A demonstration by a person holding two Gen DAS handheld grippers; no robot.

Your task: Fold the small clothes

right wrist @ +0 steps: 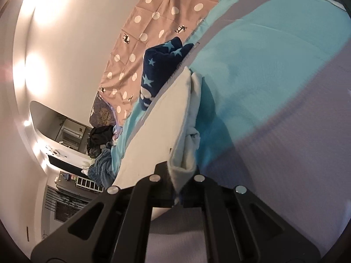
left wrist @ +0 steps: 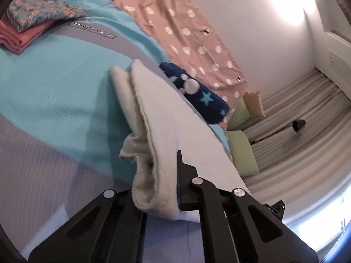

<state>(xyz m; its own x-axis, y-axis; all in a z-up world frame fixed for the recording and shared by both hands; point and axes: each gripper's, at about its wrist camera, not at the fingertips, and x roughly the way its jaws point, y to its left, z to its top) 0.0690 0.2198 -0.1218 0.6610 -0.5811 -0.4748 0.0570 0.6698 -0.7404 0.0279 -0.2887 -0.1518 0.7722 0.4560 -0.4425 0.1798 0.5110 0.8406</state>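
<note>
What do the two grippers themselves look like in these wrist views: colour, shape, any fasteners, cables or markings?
Both look alike. The left gripper and right gripper are matte black, built from flat angular linkage arms with elongated triangular cut-outs. Round silver pivot caps sit at the joints. The fingers are thin, flat black plates. No cables, labels, sleeves or hands show in either view.

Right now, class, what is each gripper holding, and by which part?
Both the left gripper and right gripper clamp the white garment by its near edge, one at each end.

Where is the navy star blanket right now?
The navy star blanket lies bunched on the bed, just beyond the white garment, against the pink dotted sheet; both wrist views show it.
</note>
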